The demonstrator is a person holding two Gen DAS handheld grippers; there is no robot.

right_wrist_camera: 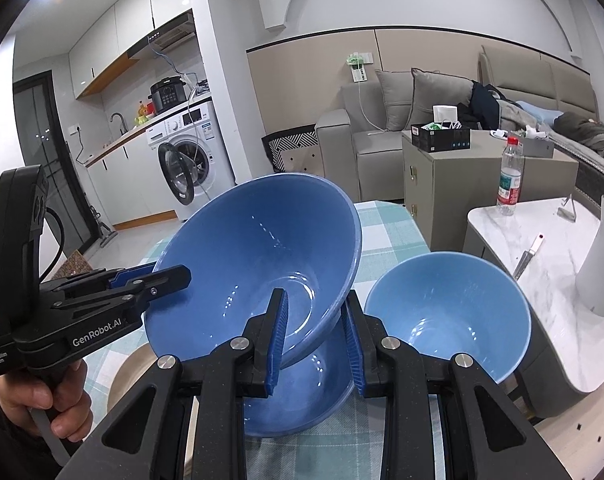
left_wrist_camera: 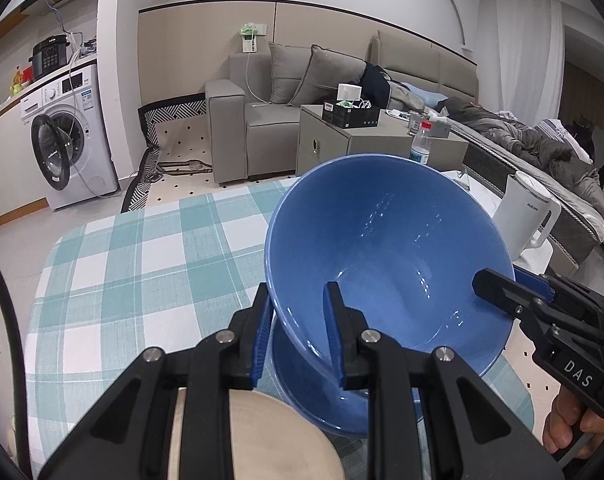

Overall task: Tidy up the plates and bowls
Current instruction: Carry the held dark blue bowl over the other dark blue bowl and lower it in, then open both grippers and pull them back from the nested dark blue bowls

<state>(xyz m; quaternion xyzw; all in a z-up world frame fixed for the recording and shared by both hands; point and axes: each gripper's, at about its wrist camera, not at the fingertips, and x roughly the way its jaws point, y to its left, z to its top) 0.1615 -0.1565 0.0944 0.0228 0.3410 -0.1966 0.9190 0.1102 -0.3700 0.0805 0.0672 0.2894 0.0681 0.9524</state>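
Both tongs (left_wrist_camera: 297,292) (right_wrist_camera: 314,300) tilted down, seemingly clamping bowl (left_wrist_camera: 386,256)

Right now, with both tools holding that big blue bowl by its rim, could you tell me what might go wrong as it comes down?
1. The big bowl is tilted and pinched only at opposite rim edges by the left tool and right tool; glazed rims may slip.
2. It could knock the blue dish beneath and chip.
3. The smaller bowl sits close beside it and might get bumped.

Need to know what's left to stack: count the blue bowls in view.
3. A big blue bowl held tilted by both grippers, another blue bowl directly beneath it, and a lighter blue bowl beside them. More may be hidden.
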